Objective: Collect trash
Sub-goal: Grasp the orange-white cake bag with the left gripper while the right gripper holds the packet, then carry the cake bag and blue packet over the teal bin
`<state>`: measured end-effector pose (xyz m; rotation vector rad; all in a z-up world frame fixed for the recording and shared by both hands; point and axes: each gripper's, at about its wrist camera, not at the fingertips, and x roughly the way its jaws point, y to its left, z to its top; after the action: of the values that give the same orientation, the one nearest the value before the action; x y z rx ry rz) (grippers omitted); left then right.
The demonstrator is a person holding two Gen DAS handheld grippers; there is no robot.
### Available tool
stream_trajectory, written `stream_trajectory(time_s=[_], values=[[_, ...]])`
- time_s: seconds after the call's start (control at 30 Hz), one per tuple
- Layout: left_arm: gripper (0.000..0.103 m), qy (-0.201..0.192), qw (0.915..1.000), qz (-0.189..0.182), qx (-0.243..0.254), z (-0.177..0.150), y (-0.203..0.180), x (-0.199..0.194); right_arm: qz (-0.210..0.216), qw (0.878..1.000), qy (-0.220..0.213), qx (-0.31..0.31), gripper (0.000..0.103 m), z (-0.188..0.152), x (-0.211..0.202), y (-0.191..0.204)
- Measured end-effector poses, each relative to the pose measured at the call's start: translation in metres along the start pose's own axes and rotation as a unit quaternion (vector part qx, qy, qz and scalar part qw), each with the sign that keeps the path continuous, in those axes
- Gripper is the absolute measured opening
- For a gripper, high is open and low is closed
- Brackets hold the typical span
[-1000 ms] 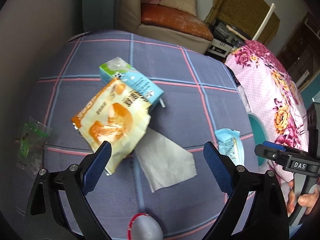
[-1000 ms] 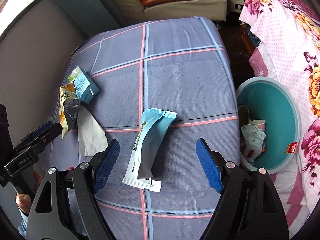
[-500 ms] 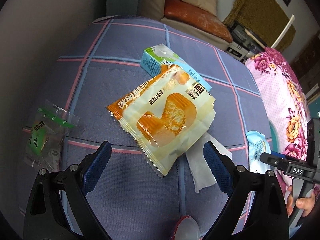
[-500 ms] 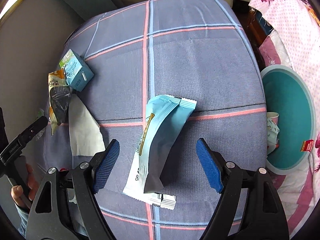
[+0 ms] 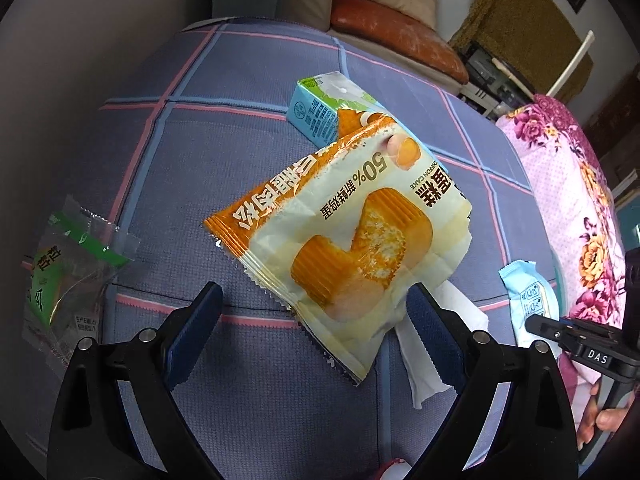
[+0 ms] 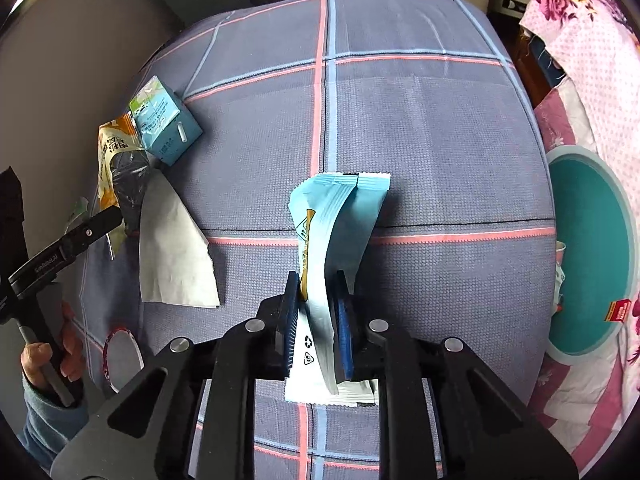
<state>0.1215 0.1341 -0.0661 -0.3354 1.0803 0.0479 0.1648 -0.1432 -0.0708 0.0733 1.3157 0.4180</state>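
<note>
My right gripper (image 6: 316, 308) is shut on a light blue snack wrapper (image 6: 336, 216) that lies on the checked blue cloth (image 6: 420, 128). My left gripper (image 5: 316, 320) is open, its fingers on either side of the near end of an orange and cream cake packet (image 5: 352, 236). That packet leans on a blue drink carton (image 5: 316, 112) and covers part of a white tissue (image 5: 432, 344). The carton (image 6: 164, 124), tissue (image 6: 172, 256) and cake packet (image 6: 116, 160) also show at the left of the right wrist view.
A teal bin (image 6: 588, 256) holding trash stands on the floor right of the table, beside a pink floral cover (image 6: 592, 40). A clear green-printed wrapper (image 5: 64, 280) lies at the table's left edge. A red-rimmed lid (image 6: 120, 356) lies near the front edge.
My right gripper has closed on the light blue wrapper. My left gripper has moved forward so the cake packet now sits between its open fingers.
</note>
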Motion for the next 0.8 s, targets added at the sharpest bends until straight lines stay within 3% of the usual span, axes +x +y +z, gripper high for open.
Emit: stream_trajectory(time_s=[0.03, 0.1, 0.13, 0.2, 0.27, 0.53, 0.8], values=[[0.085, -0.001, 1.0000, 0.000, 0.001, -0.001, 0.000, 0.000, 0.001, 1.000, 0.000, 0.001, 0.016, 0.000, 0.000, 0.000], [0.058, 0.005, 1.0000, -0.006, 0.003, -0.003, 0.001, 0.003, 0.001, 1.000, -0.001, 0.001, 0.016, -0.001, 0.000, 0.000], [0.054, 0.002, 1.0000, -0.001, 0.005, -0.004, -0.001, 0.002, 0.002, 1.000, -0.001, 0.001, 0.016, -0.001, 0.000, 0.000], [0.031, -0.002, 0.9999, 0.003, 0.013, -0.006, -0.004, 0.001, 0.003, 1.000, -0.004, 0.001, 0.015, -0.001, 0.000, 0.002], [0.025, -0.009, 0.9998, 0.009, 0.016, -0.007, -0.004, -0.001, 0.005, 1.000, -0.008, 0.002, 0.014, -0.001, -0.002, 0.001], [0.020, -0.039, 0.9986, 0.025, 0.024, -0.011, -0.010, -0.024, 0.017, 0.999, -0.031, 0.000, 0.012, -0.002, -0.020, 0.003], [0.020, -0.062, 0.9969, 0.021, 0.045, -0.016, -0.029, -0.059, 0.000, 0.998, -0.062, -0.007, 0.012, -0.013, -0.045, 0.001]])
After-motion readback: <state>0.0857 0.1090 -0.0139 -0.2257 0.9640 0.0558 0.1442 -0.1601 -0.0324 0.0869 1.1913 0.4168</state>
